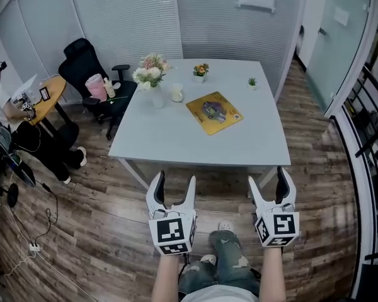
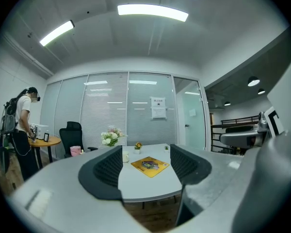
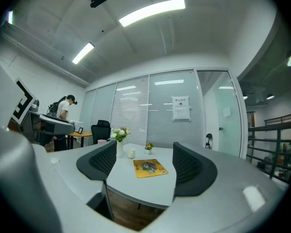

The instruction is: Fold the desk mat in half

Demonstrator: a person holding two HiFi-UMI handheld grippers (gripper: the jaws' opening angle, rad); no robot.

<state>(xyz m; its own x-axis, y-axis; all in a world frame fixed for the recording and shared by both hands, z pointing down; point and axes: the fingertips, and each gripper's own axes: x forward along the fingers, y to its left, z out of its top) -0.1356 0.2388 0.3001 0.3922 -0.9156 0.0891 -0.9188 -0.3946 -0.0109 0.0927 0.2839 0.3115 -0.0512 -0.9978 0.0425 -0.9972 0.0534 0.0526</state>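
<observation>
A yellow desk mat [image 1: 214, 112] with a dark printed picture lies flat and unfolded on the pale table [image 1: 176, 140], right of the middle. It also shows between the jaws as the mat [image 2: 150, 165] in the left gripper view and the mat [image 3: 150, 168] in the right gripper view. My left gripper [image 1: 172, 190] and right gripper [image 1: 269, 186] hover over the wooden floor, well short of the table's near edge. Both stand open and hold nothing.
On the table stand a vase of flowers [image 1: 151, 74], a small white cup [image 1: 177, 94], a small orange-flowered pot [image 1: 201, 72] and a tiny green plant [image 1: 252, 82]. A black office chair [image 1: 91, 74] and a person at a round table [image 1: 47, 96] are left. Cables [image 1: 31, 231] lie on the floor.
</observation>
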